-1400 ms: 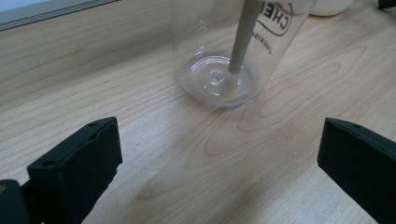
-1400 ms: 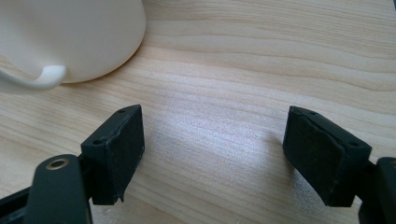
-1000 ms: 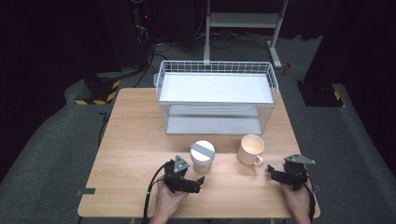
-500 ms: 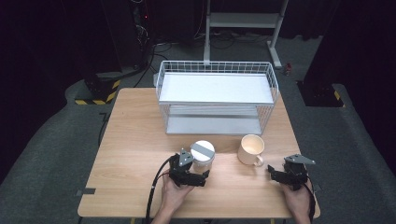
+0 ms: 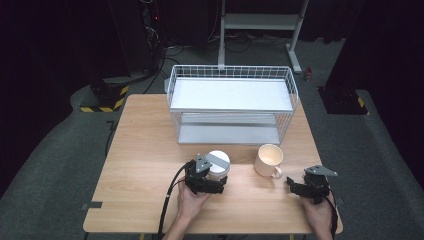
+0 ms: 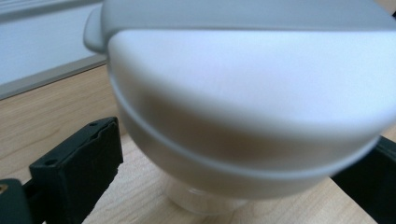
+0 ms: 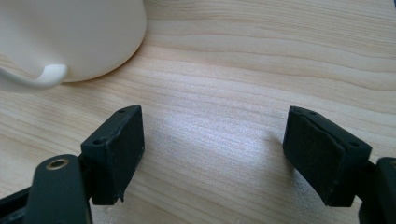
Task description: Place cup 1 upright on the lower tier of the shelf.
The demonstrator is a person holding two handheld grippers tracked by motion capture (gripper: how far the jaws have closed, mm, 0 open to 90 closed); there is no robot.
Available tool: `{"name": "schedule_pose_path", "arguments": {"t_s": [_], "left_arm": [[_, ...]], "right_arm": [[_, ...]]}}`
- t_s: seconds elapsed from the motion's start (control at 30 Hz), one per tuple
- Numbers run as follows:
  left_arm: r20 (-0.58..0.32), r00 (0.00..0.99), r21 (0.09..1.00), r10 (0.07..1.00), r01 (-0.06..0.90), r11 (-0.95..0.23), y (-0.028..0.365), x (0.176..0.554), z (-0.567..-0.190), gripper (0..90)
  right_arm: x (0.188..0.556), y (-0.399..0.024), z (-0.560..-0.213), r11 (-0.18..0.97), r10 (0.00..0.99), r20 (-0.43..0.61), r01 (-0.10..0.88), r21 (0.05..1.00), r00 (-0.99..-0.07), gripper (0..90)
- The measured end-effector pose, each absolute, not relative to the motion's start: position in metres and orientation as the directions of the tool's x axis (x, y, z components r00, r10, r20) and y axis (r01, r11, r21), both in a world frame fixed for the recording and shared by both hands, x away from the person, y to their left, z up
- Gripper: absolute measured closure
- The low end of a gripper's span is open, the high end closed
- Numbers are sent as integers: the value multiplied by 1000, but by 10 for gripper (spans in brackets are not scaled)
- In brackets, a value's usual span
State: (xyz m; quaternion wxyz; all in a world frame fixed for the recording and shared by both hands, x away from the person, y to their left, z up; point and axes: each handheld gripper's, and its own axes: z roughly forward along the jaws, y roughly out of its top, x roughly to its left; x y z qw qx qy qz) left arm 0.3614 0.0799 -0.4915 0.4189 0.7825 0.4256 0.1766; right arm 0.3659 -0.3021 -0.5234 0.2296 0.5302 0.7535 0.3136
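A white cup with a grey lid (image 5: 217, 162) stands on the wooden table (image 5: 145, 150), near the front middle. My left gripper (image 5: 216, 180) is open and up against it. In the left gripper view the cup (image 6: 243, 107) looms between the two black jaws of the left gripper (image 6: 233, 158), and a gap shows beside the left fingertip (image 6: 88, 158). A cream mug (image 5: 268, 159) stands to the right of the cup. My right gripper (image 5: 292, 186) rests open just right of the mug. In the right gripper view the mug (image 7: 70, 32) and its handle sit beyond the right gripper (image 7: 212, 154), with bare wood between the jaws.
A white wire basket rack (image 5: 232, 95) with two shelves stands at the back middle of the table, just behind the cup and mug. Bare wood lies to the left of the cup. A black cable (image 5: 167, 200) trails from the left gripper over the front edge.
My left gripper has moved forward and to the right, closing in on the lidded cup until its jaws flank it. The right gripper, the mug and the cup have stayed put.
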Motion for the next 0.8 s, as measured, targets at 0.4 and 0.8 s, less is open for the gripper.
{"name": "schedule_pose_path", "arguments": {"t_s": [0.4,0.8], "left_arm": [[-63,582,811,811,504,-298,73,365,-495,123],[-20,587,810,809,484,-331,72,363,-496,187]], "right_arm": [[366,-302,-523,239,943,-12,656,716,-331,209],[366,-302,-523,240,943,-12,656,716,-332,209]]}}
